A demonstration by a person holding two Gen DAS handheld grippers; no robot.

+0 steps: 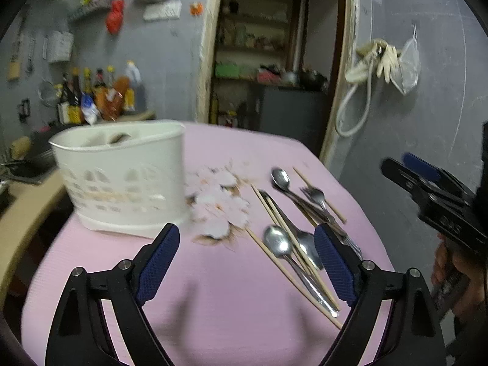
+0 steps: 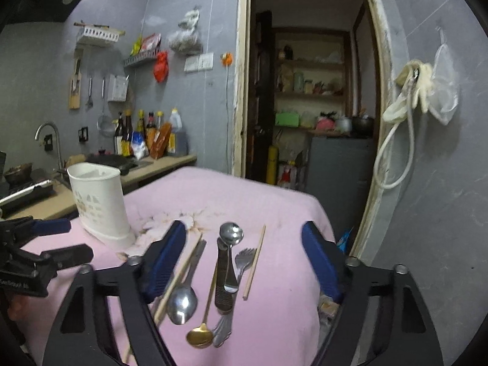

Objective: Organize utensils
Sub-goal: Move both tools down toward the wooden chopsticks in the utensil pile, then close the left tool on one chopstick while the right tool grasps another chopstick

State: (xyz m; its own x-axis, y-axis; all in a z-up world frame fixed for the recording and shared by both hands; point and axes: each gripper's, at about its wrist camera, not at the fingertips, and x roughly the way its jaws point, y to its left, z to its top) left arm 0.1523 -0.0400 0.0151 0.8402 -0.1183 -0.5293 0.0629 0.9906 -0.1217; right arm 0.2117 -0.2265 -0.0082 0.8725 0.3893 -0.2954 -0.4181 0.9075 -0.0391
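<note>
While both grippers hover with nothing between their pads, the utensil pile lies nearer the right gripper than the left gripper.

From largest down: the pink-covered table carries the white utensil caddy at about ten o'clock of the right jaws, upright and seemingly unfilled (its inside is only partly visible). Utensils lie flat directly under the right jaws, spread at six to twelve o'clock, long axes running roughly along the gripper's line. Right jaws stand fairly wide, empty; left jaws wide, empty, with the pile at its two o'clock. A chopstick lies loose at one o'clock.
</note>
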